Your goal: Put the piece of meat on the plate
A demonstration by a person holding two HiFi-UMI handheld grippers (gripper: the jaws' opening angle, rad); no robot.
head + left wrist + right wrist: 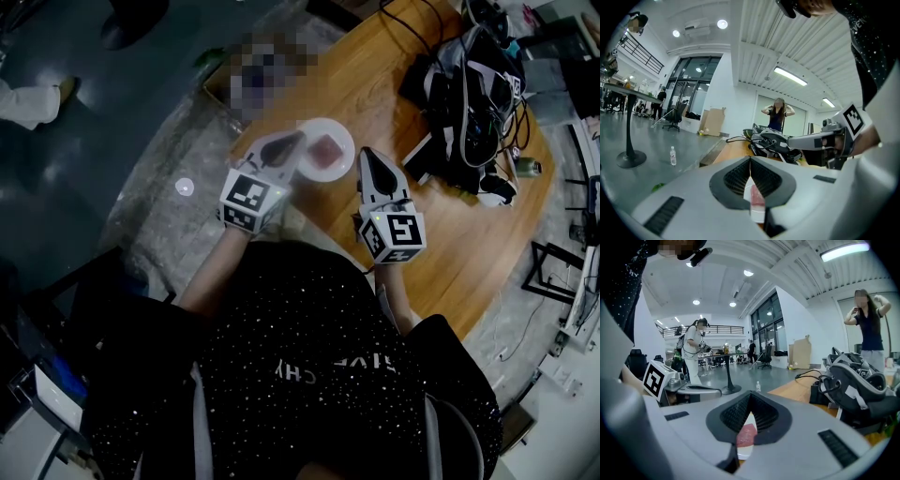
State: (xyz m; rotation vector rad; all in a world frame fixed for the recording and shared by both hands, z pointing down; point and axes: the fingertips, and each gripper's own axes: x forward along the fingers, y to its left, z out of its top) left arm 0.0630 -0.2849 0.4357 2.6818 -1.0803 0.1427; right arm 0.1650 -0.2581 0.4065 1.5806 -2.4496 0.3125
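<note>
Meat is what the task turns on, and it already lies on the plate. The wooden table [469, 234] spreads in front of the person, with a heap of cables and gear [469, 84] at its far end. Both forearms reach out over the near edge. The left gripper [294, 141] and the right gripper [367, 154] point a little below level, one on each side of the white plate [349, 137]. Each has its jaws closed together on nothing. The left tip is at the plate's rim, though I cannot tell whether it touches. The piece of meat [325, 150] rests flat near the plate's middle, free of both tools. The placing looks done, so finishing well means drawing both grippers straight back without nudging the rim.
</note>
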